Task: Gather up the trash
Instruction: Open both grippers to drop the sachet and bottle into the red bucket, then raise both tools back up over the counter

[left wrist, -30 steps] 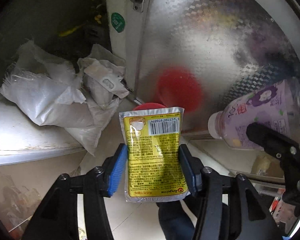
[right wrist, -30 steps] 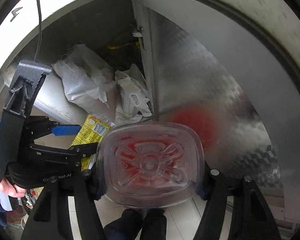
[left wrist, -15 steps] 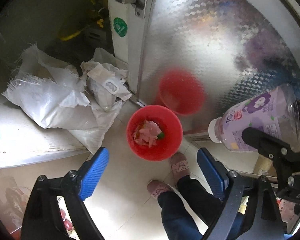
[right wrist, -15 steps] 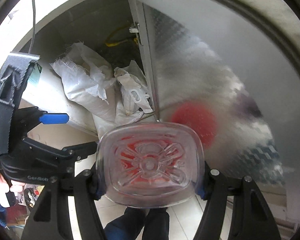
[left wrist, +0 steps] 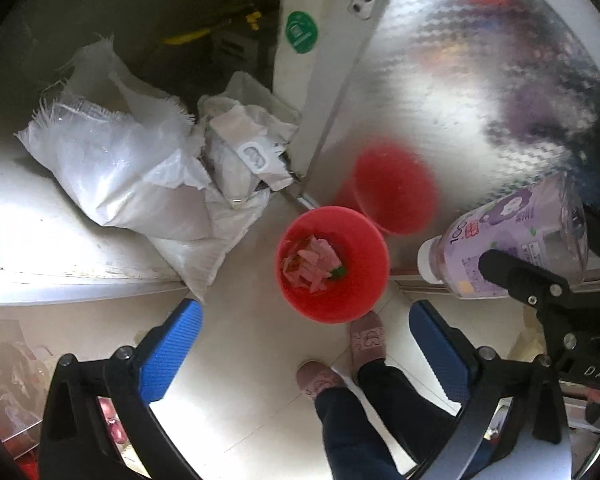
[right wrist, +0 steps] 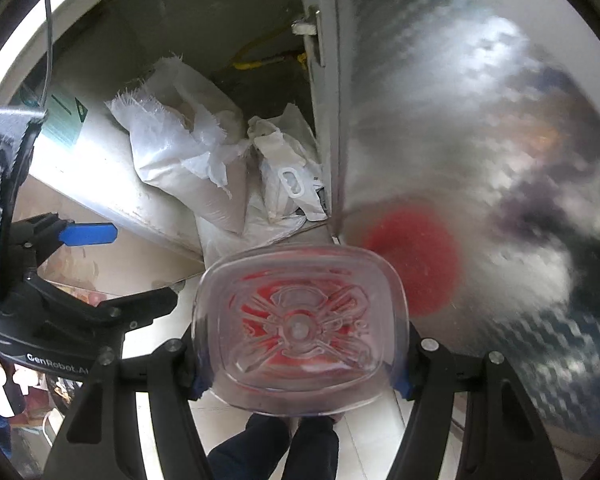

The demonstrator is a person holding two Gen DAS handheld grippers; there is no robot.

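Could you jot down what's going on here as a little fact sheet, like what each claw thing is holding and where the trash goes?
left gripper: open, holding nothing, poised above the bin
right gripper: shut on plastic bottle, which is clear with a purple label
red bin: on the tiled floor beside a shiny metal door, pinkish scraps inside
white sacks: heaped to the left of the bin, by the open cabinet
person's feet: in pink slippers, just next to the bin
likely next step: bottle dropped in the bin
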